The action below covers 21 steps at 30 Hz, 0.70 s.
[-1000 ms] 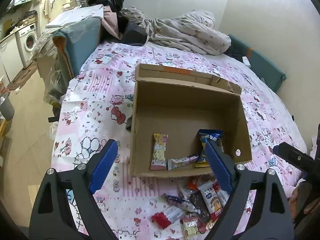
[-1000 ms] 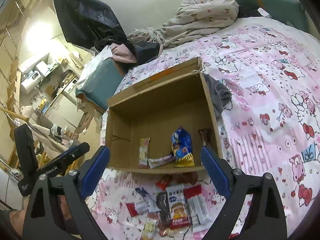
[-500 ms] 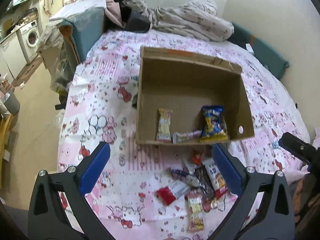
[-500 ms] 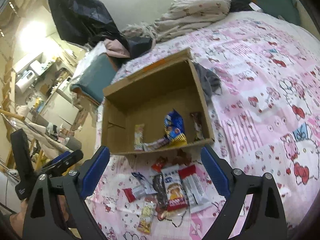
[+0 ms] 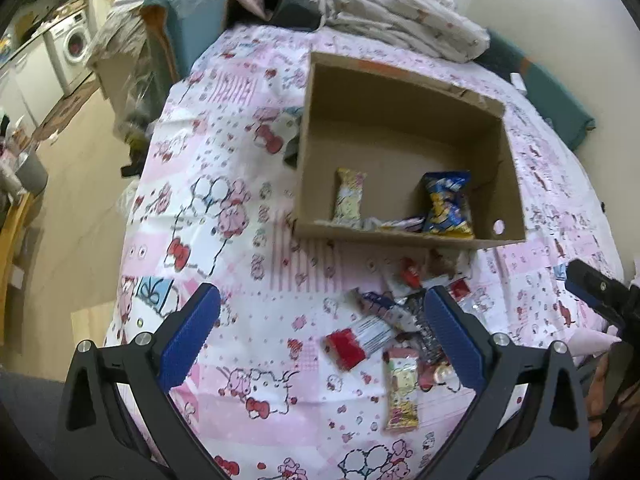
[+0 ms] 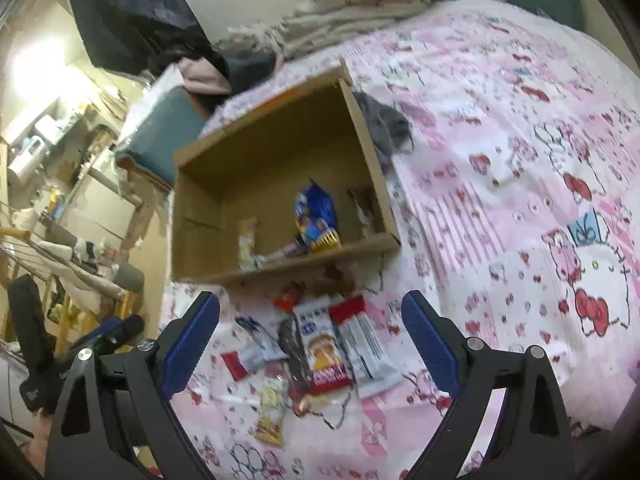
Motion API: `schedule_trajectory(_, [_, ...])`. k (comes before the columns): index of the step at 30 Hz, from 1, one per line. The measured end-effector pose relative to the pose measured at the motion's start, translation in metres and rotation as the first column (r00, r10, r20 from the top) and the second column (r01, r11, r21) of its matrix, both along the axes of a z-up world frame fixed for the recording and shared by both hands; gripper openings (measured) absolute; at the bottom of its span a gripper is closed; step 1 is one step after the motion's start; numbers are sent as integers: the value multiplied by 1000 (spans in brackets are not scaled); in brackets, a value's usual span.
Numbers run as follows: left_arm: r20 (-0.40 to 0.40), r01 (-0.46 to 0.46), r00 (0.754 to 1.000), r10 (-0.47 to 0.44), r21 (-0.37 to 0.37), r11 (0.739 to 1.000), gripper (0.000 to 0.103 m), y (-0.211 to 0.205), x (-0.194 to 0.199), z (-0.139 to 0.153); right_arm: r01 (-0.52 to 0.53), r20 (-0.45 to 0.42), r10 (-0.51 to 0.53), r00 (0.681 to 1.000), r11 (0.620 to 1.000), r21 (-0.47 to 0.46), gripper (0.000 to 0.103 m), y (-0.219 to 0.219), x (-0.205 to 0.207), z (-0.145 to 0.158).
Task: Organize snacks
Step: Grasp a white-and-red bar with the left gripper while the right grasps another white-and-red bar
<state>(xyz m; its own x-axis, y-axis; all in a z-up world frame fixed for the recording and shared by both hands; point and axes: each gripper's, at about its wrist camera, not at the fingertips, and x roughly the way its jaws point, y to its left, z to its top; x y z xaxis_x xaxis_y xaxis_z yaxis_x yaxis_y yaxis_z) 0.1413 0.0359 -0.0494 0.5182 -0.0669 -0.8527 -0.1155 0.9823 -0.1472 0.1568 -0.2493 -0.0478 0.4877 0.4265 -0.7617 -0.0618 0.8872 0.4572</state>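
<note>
While both jaws gape empty, snack pile seemingly below them, before cardboard box.

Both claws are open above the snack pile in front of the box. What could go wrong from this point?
1. The snack pile overlaps tightly, so the right claw may pinch two packets at once or snag the bedsheet.
2. The left claw and right claw hover over the same pile and might collide.
3. The cardboard box sits on soft bedding and may shift if its near wall is bumped.

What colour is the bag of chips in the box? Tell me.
Blue, with yellow along the bottom; clearest in the right wrist view.
</note>
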Motion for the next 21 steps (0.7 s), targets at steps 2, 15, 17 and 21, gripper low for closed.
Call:
schedule_trajectory(2, [-28, -21, 999, 21, 7, 1000, 101, 4, 2, -7, -10, -23, 11, 1000, 1000, 18, 95, 0, 0, -4])
schedule_trajectory(15, [-293, 244, 934, -206, 99, 965, 101, -48, 28, -82, 67, -168, -63, 984, 998, 20, 95, -11, 12, -35])
schedule_trajectory(17, [-339, 390, 882, -327, 135, 911, 101, -78, 29, -95, 80, -173, -70, 983, 995, 52, 95, -16, 14, -36])
schedule_trajectory(21, [-380, 548, 817, -433, 276, 790, 95, -110, 34, -114, 102, -172, -90, 981, 993, 62, 95, -21, 16, -36])
